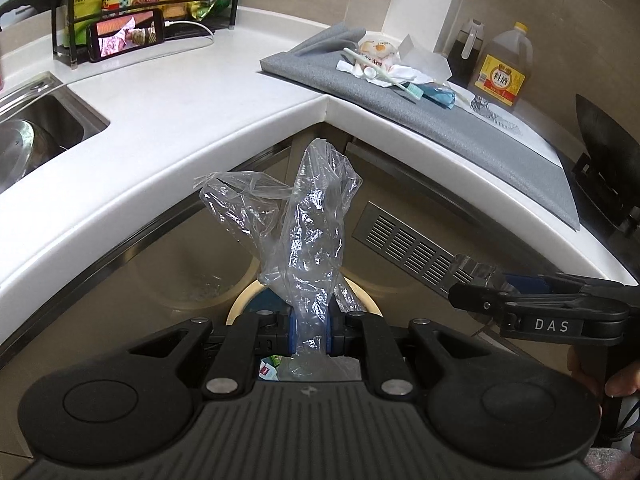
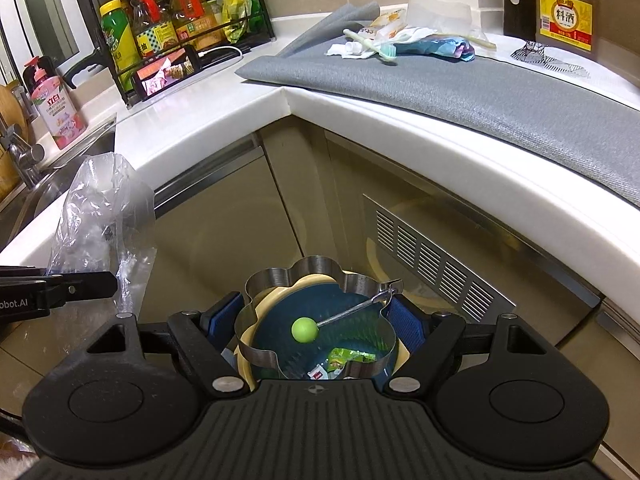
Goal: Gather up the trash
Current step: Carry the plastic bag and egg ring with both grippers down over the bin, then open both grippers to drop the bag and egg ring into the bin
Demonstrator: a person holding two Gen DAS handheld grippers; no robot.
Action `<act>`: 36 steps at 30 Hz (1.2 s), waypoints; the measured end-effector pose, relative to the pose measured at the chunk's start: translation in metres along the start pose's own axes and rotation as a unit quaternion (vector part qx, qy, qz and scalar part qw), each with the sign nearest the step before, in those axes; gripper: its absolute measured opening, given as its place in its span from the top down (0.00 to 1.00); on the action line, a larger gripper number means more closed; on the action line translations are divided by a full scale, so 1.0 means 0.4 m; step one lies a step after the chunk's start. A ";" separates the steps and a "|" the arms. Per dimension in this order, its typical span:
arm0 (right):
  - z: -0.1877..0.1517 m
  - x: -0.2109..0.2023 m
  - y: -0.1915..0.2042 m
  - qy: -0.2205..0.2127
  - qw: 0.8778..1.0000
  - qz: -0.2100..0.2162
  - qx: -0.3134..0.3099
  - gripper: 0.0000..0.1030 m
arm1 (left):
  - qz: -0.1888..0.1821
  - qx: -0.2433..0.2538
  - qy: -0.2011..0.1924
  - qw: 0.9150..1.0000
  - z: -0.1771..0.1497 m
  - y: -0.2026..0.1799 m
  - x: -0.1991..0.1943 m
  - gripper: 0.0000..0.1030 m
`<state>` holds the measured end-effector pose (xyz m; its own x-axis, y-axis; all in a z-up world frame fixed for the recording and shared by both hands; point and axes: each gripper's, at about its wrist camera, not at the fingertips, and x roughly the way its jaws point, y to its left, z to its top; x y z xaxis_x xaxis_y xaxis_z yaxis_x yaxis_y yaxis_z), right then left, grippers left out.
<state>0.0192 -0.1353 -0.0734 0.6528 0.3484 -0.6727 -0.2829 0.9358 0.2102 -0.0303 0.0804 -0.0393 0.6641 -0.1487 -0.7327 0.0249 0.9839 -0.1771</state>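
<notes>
- While my left gripper point(image 1: 311, 334) clamps a crinkled clear plastic bag point(image 1: 308, 232),
- my right gripper point(image 2: 316, 322) grasps a shiny flower-shaped metal mold point(image 2: 264, 284) over the round bin point(image 2: 245, 364).

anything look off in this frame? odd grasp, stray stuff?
Yes: the right gripper holds a flower-shaped metal mold with a green knob, a kitchen tool rather than obvious trash, over the trash bin. The left gripper pinches a clear plastic bag. More litter sits on the grey mat.
</notes>
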 end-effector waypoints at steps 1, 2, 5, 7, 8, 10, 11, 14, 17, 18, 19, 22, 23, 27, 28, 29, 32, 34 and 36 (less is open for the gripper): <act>0.000 0.002 -0.002 0.001 1.000 0.000 0.000 0.21 | 0.000 0.000 0.001 1.000 0.001 0.000 0.003 0.87; 0.000 0.005 -0.003 0.003 1.000 0.000 0.001 0.21 | 0.000 0.001 0.003 1.000 0.001 0.001 0.006 0.87; -0.001 0.016 -0.007 0.008 1.000 -0.001 0.001 0.21 | 0.002 0.002 0.010 1.000 0.002 0.001 0.020 0.87; 0.000 0.027 -0.010 0.013 1.000 -0.002 0.000 0.21 | 0.003 0.005 0.015 1.000 0.004 -0.003 0.032 0.87; 0.001 0.033 -0.011 0.014 1.000 -0.003 -0.001 0.21 | 0.003 0.007 0.018 1.000 0.005 -0.005 0.040 0.87; 0.002 0.048 -0.012 0.018 1.000 -0.006 -0.003 0.21 | 0.004 0.012 0.024 1.000 0.007 -0.009 0.057 0.87; 0.002 0.056 -0.014 0.021 1.000 -0.007 -0.003 0.21 | 0.004 0.013 0.028 1.000 0.008 -0.010 0.067 0.87; 0.000 0.083 -0.018 0.032 0.999 -0.010 -0.004 0.21 | 0.003 0.017 0.043 0.999 0.010 -0.011 0.101 0.87; -0.002 0.114 -0.019 0.043 0.999 -0.013 -0.006 0.21 | 0.003 0.020 0.060 0.998 0.008 -0.011 0.141 0.87; -0.003 0.124 -0.020 0.048 0.999 -0.014 -0.006 0.21 | 0.003 0.021 0.066 0.998 0.006 -0.011 0.155 0.87; -0.005 0.134 -0.022 0.052 0.999 -0.014 -0.006 0.21 | 0.003 0.022 0.073 0.997 0.005 -0.012 0.170 0.87; -0.012 0.168 -0.025 0.066 0.998 -0.016 -0.006 0.21 | 0.006 0.024 0.094 0.995 -0.002 -0.009 0.220 0.87; -0.016 0.181 -0.026 0.072 0.997 -0.016 -0.006 0.21 | 0.008 0.024 0.102 0.994 -0.005 -0.009 0.238 0.87; -0.029 0.233 -0.028 0.095 0.995 -0.017 -0.008 0.21 | 0.017 0.037 0.131 0.991 -0.026 -0.012 0.312 0.87; -0.033 0.246 -0.029 0.100 0.995 -0.019 -0.008 0.21 | 0.022 0.040 0.138 0.989 -0.033 -0.012 0.332 0.87; -0.036 0.259 -0.030 0.104 0.994 -0.020 -0.009 0.21 | 0.027 0.042 0.144 0.988 -0.041 -0.011 0.349 0.87; -0.047 0.306 -0.031 0.122 0.992 -0.027 -0.011 0.21 | 0.036 0.048 0.164 0.985 -0.063 -0.008 0.397 0.87; -0.057 0.336 -0.034 0.135 0.990 -0.031 -0.013 0.21 | 0.039 0.053 0.175 0.982 -0.075 -0.004 0.425 0.87; -0.064 0.365 -0.034 0.148 0.988 -0.034 -0.015 0.21 | 0.045 0.057 0.184 0.980 -0.083 -0.004 0.450 0.87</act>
<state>0.1004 -0.0986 -0.1927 0.4385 0.2505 -0.8631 -0.2688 0.9530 0.1400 0.0643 0.0489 -0.1929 0.3538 -0.0648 -0.9331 0.0762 0.9963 -0.0403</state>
